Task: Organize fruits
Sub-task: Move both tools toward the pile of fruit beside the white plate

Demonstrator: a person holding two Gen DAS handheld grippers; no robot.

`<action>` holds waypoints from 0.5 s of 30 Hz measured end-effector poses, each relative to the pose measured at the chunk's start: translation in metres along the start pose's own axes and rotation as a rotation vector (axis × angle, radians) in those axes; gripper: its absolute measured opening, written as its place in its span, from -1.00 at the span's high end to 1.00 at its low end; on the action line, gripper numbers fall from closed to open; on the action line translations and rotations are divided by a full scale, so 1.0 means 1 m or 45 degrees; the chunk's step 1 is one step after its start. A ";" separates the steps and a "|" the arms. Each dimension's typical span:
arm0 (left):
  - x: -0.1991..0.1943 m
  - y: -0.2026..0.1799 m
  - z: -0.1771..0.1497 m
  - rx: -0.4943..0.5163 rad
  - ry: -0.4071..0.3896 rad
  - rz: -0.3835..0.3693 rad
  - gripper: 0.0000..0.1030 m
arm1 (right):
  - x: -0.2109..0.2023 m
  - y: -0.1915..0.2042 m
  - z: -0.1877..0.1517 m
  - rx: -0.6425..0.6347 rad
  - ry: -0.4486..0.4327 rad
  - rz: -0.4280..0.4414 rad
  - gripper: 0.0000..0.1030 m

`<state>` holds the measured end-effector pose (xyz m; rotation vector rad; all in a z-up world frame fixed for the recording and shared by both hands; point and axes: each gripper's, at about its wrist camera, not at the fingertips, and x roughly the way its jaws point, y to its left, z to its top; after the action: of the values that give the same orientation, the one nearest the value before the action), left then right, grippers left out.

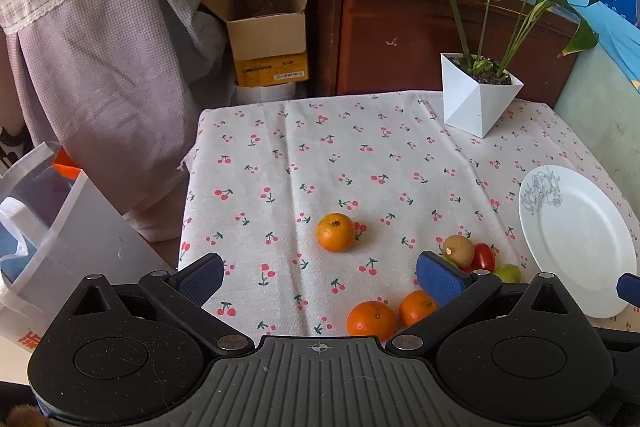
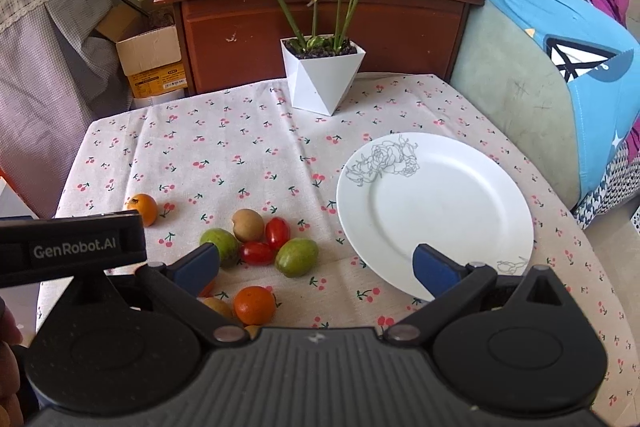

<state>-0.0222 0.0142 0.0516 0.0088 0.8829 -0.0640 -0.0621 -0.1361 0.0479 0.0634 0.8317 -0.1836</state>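
Fruits lie loose on the cherry-print cloth. In the left wrist view an orange (image 1: 335, 232) sits alone, with two more oranges (image 1: 371, 320) near the right finger, beside a brown fruit (image 1: 458, 249), a red tomato (image 1: 483, 257) and a green fruit (image 1: 508, 272). My left gripper (image 1: 320, 277) is open and empty above the cloth. In the right wrist view my right gripper (image 2: 316, 269) is open and empty over a cluster: two green fruits (image 2: 297, 257), two tomatoes (image 2: 277, 232), a brown fruit (image 2: 248, 225), an orange (image 2: 255, 305). The white plate (image 2: 436, 211) lies right, bare.
A white faceted pot with a leafy plant (image 2: 322, 75) stands at the table's far edge. A brown cabinet (image 2: 320, 23) and cardboard box (image 1: 268, 27) stand behind. A blue-covered sofa (image 2: 560, 87) borders the right; a plastic bag (image 1: 48, 235) sits at the left.
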 end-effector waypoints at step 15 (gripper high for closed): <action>-0.011 0.003 -0.003 0.020 -0.039 0.002 -1.00 | -0.011 -0.002 -0.007 0.041 -0.044 -0.015 -0.98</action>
<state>-0.0309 0.0179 0.0580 0.0231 0.8515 -0.0692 -0.0744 -0.1361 0.0512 0.0852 0.7950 -0.2088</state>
